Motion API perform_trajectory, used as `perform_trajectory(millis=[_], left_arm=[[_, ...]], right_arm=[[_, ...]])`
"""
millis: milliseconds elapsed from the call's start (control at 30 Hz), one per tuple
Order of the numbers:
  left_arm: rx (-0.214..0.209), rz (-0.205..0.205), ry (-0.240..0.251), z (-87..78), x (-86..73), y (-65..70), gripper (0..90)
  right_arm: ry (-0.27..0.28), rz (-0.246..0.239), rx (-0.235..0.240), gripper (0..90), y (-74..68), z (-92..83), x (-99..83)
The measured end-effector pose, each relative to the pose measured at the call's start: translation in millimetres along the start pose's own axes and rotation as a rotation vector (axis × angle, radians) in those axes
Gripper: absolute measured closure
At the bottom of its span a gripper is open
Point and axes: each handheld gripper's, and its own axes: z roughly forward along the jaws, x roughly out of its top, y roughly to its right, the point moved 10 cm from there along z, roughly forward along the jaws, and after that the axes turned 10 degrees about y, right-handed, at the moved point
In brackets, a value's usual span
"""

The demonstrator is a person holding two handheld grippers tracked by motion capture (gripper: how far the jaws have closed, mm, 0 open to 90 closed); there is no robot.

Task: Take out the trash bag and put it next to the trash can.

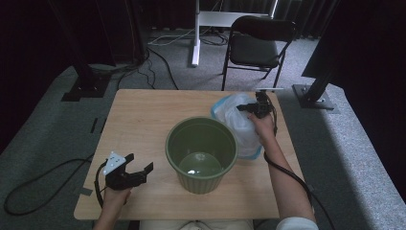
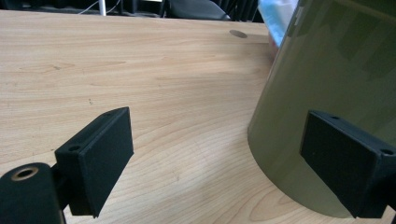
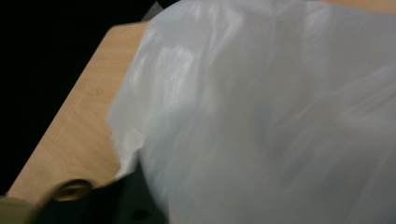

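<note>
Two grippers observed: left gripper (image 1: 138, 167) fingers wide apart, holding nothing, beside green bin (image 1: 201, 153); right gripper (image 1: 253, 108) on white bag (image 1: 239, 122), finger state indeterminable.

I scan every surface for writing and find none that I can read. The green bin (image 1: 201, 153) carries a plain wall, with no label or brand on it in the high view or in the left gripper view. The white plastic bag (image 1: 242, 123) shows no print, and in the right gripper view it is blurred. The wooden table (image 1: 139, 124) bears bare grain, no sticker, no number.
</note>
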Motion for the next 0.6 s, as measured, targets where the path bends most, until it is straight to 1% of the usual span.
perform_trajectory(millis=[33, 100, 167, 200, 233, 267, 300, 333, 367, 400, 433, 467, 500, 567, 600], left_arm=[[-0.001, 0.001, -0.004, -0.1, -0.8, 0.0, 10.3], [0.0, 0.0, -0.002, -0.2, -2.1, -0.4, 10.3], [0.002, -0.002, -0.005, -0.1, -4.0, -1.1, 10.3], [0.002, -0.002, -0.005, -0.1, -4.0, -1.1, 10.3], [0.003, -0.004, -0.011, -0.6, -5.7, -2.4, 10.3], [0.003, -0.004, -0.011, -1.2, -6.1, -3.1, 10.3], [0.005, -0.003, -0.013, -1.7, -6.6, -3.9, 10.3], [0.009, -0.002, -0.017, -2.2, -7.3, -4.9, 10.3], [0.008, -0.002, -0.019, -2.9, -7.8, -5.7, 10.3], [0.008, -0.002, -0.019, -2.9, -7.8, -5.7, 10.3], [0.017, 0.006, -0.024, -4.3, -9.4, -8.6, 10.3], [0.014, 0.009, -0.024, -5.2, -10.3, -9.5, 10.3], [0.009, 0.007, -0.028, -5.8, -11.8, -10.1, 10.3], [0.009, 0.027, -0.028, -6.8, -15.3, -12.0, 10.3], [0.009, 0.027, -0.028, -6.8, -15.3, -12.0, 10.3]], right_arm=[[-0.004, -0.013, -0.017, 52.9, 0.5, -1.1, -1.2], [-0.009, -0.022, -0.034, 44.4, 0.2, -3.9, -2.9], [-0.008, -0.021, -0.027, 34.9, -1.2, -7.5, -3.2], [-0.008, -0.021, -0.027, 34.9, -1.2, -7.5, -3.2], [-0.008, -0.021, -0.035, 28.2, -0.9, -9.7, -2.9], [-0.002, -0.033, -0.007, 14.6, -4.8, -15.1, -2.0], [0.003, -0.031, -0.013, 14.0, -5.4, -18.0, -0.9], [0.006, -0.04, -0.026, 12.8, -5.6, -21.5, -0.4], [0.003, -0.06, -0.018, 11.9, -7.4, -24.5, -0.6], [0.003, -0.06, -0.018, 11.9, -7.4, -24.5, -0.6], [0.006, -0.077, -0.029, 11.9, -7.6, -27.9, -0.6], [0.019, -0.099, -0.016, 11.9, -10.7, -34.6, -2.1], [0.031, -0.117, -0.017, 11.9, -11.3, -38.0, -3.5], [0.064, -0.151, -0.012, 11.9, -12.9, -44.8, -7.1], [0.064, -0.151, -0.012, 11.9, -12.9, -44.8, -7.1]])
